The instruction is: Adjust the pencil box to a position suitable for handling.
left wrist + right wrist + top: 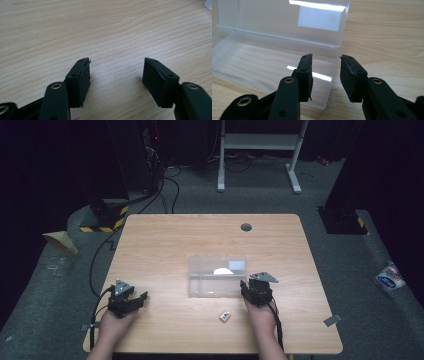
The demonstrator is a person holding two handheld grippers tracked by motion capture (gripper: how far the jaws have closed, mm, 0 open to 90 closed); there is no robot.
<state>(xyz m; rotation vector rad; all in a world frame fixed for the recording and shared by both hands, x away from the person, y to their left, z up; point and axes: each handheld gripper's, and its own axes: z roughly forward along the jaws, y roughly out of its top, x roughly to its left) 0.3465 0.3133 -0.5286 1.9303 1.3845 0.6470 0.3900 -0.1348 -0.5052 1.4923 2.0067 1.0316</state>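
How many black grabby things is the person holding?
2. The left hand-held gripper is at the near left of the wooden table, jaws open over bare wood. The right hand-held gripper is at the right end of the open clear plastic box, jaws apart and holding nothing.

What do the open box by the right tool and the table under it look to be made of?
The box looks like thin clear plastic with a glossy finish: the wood grain shows through its floor and lid, and light glares off both. The table looks like light wood or a wood-grain laminate with a smooth, matt surface; the pictures cannot settle which.
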